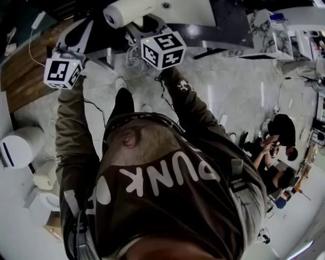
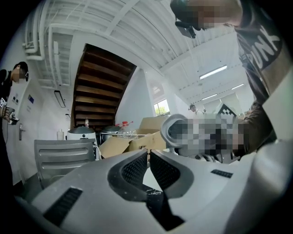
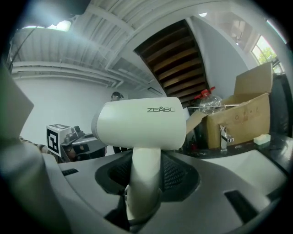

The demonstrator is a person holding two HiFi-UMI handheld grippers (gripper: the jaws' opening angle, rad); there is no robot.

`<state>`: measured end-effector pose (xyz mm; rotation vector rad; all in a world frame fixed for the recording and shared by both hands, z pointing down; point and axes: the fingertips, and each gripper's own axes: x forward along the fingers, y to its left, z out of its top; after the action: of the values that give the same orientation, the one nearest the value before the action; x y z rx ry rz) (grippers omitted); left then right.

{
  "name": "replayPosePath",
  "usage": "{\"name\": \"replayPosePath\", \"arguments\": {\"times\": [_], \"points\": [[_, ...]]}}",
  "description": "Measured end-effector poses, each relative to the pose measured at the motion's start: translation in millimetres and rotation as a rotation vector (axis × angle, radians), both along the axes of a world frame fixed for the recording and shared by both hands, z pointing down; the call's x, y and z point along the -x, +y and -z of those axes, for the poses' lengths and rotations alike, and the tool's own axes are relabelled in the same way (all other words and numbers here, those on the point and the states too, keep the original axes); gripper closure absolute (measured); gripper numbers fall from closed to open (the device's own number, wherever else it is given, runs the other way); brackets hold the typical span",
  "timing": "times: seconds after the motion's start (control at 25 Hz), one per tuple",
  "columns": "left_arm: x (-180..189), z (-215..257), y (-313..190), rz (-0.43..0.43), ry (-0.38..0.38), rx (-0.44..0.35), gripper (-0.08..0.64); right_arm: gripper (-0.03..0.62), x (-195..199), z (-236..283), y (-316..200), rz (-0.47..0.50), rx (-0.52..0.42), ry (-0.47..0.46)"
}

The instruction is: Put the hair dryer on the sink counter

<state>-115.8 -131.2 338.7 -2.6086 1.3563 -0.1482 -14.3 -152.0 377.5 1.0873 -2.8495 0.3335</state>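
The white hair dryer (image 3: 142,123) stands upright with its handle between the pads of my right gripper (image 3: 146,176), which is shut on it. In the head view its barrel (image 1: 127,12) shows at the top, just beyond the right gripper's marker cube (image 1: 162,50). Behind it to the right are the white sink counter (image 3: 242,160) and a chrome faucet (image 3: 223,135). My left gripper (image 2: 150,170) has its jaws drawn to a thin gap with nothing between the pads. Its marker cube (image 1: 62,72) is left of the dryer. The dryer's barrel end (image 2: 176,130) appears to its right.
An open cardboard box (image 3: 242,114) stands behind the faucet. A grey metal chair (image 2: 64,155), pots (image 2: 82,132) and a dark staircase (image 2: 98,87) lie ahead of the left gripper. People (image 1: 279,137) sit on the floor at right. A white round appliance (image 1: 20,147) is at left.
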Motion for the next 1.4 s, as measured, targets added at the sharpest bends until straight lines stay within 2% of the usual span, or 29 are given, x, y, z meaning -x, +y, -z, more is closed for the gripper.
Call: {"name": "replayPosePath", "arguments": {"times": [0.2,0.36,0.6,0.8,1.16,1.4], "points": [[31,-21,-53,-0.017,0.025,0.044,0.538,0.433,28,-41,-53,-0.059,0.173,0.092],[52,-34,-83,-0.038,0.044,0.064,0.538,0.433,46,-70,-86,-0.092,0.267,0.142],[60,-52,-107,-0.075,0.080,0.105,0.538,0.433,61,-109,-118,-0.127,0.417,0.235],[65,-59,-118,-0.073,0.091,0.121,0.538,0.433,73,-139,-130,-0.126,0.546,0.288],[64,-62,-138,-0.038,0.077,0.132,0.538,0.430,85,-177,-151,-0.107,0.680,0.368],[64,-62,-146,-0.023,0.081,0.144,0.538,0.426,85,-194,-158,-0.124,0.737,0.382]]}}
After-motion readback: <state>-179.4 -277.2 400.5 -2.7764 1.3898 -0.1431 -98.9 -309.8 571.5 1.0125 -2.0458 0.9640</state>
